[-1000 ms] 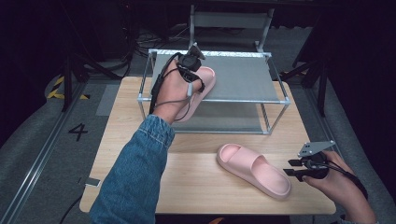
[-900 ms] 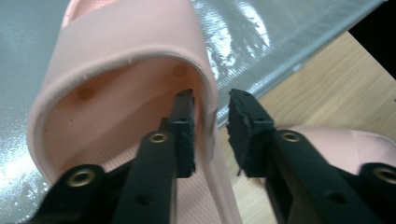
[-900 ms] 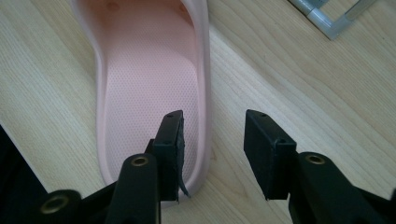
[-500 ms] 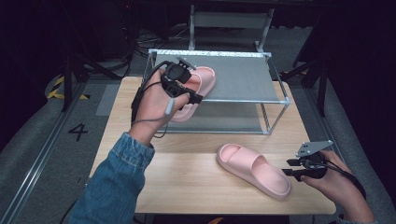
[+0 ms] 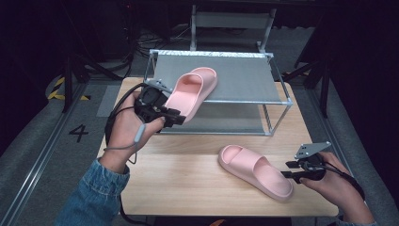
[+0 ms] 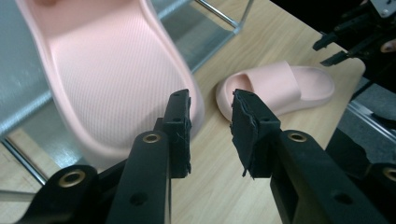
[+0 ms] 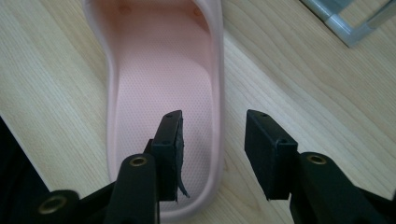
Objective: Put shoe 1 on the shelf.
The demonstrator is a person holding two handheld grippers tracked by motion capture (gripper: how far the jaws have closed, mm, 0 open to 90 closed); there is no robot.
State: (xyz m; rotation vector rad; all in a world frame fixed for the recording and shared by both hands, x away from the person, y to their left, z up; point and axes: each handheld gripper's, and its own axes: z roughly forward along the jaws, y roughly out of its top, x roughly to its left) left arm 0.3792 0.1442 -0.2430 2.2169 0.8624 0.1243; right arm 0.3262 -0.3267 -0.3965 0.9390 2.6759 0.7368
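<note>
One pink slipper (image 5: 193, 89) lies on the top shelf of a metal rack (image 5: 244, 77), its heel hanging over the front left corner. My left gripper (image 5: 171, 117) hovers just off that heel; its jaws have just been closing but stand open, with nothing between them. In the left gripper view (image 6: 210, 116) the heel (image 6: 107, 70) is beside the left jaw. The second pink slipper (image 5: 256, 169) lies on the wooden table (image 5: 188, 183). My right gripper (image 5: 288, 170) is open at its heel. In the right gripper view (image 7: 212, 144) the jaws straddle the slipper's (image 7: 163, 93) side rim without pressing it.
The rack has a lower shelf (image 5: 226, 122) and stands at the table's far edge. A grey metal frame (image 5: 230, 21) stands behind it. The floor to the left bears a painted 4 (image 5: 78, 133). The left gripper's cable (image 5: 117, 141) loops by the wrist.
My left gripper has drawn back from the slipper on the top shelf toward the near left; the slipper stays on the shelf. The right gripper and the table slipper have not moved.
</note>
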